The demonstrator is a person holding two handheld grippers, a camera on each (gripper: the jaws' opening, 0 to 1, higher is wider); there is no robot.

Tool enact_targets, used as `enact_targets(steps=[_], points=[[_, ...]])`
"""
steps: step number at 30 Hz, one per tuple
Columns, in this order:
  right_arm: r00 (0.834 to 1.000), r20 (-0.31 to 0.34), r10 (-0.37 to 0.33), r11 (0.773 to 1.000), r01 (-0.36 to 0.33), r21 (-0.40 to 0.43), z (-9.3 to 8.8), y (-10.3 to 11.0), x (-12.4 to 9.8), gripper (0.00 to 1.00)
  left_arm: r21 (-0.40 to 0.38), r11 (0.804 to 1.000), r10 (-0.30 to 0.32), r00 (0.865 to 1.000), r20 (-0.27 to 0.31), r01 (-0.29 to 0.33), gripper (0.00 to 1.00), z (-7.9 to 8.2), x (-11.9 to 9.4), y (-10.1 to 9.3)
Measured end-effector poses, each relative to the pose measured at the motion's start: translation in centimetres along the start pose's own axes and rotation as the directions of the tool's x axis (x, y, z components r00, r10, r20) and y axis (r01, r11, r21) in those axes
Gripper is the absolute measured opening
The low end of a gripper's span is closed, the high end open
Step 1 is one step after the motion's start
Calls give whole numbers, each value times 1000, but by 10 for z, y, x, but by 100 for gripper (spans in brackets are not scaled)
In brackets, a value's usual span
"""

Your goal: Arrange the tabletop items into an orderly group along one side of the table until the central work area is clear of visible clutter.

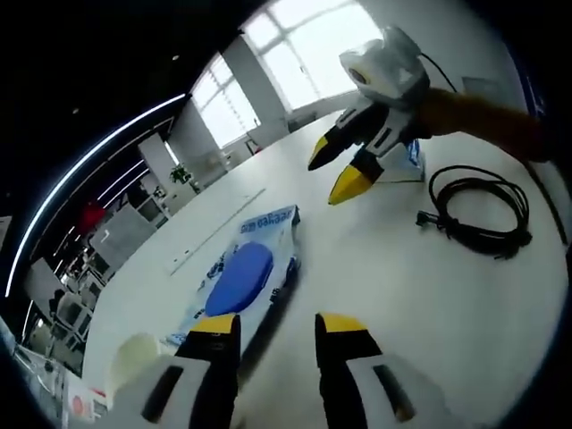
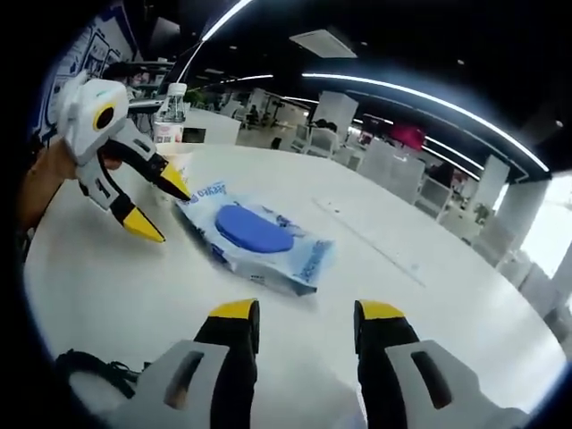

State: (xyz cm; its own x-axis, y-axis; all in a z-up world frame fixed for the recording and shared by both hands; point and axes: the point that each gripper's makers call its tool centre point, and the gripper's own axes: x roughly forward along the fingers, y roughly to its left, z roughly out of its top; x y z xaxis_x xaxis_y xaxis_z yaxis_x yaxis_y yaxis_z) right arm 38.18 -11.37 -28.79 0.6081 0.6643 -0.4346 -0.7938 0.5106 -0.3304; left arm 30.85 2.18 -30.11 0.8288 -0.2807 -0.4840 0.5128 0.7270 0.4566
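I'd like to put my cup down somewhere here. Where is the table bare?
Bare table lies beyond the wipes pack, and between the pack and the coiled cable. It is crowded near the water bottle, where the left gripper hovers open.
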Motion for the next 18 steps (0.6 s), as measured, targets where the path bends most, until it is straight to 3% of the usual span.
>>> enact_targets(steps=[18], points=[[1000,0,26,999,-26,-44,3,6,15,29,11,999,32,998,-54,-32,26,-6,5,9]])
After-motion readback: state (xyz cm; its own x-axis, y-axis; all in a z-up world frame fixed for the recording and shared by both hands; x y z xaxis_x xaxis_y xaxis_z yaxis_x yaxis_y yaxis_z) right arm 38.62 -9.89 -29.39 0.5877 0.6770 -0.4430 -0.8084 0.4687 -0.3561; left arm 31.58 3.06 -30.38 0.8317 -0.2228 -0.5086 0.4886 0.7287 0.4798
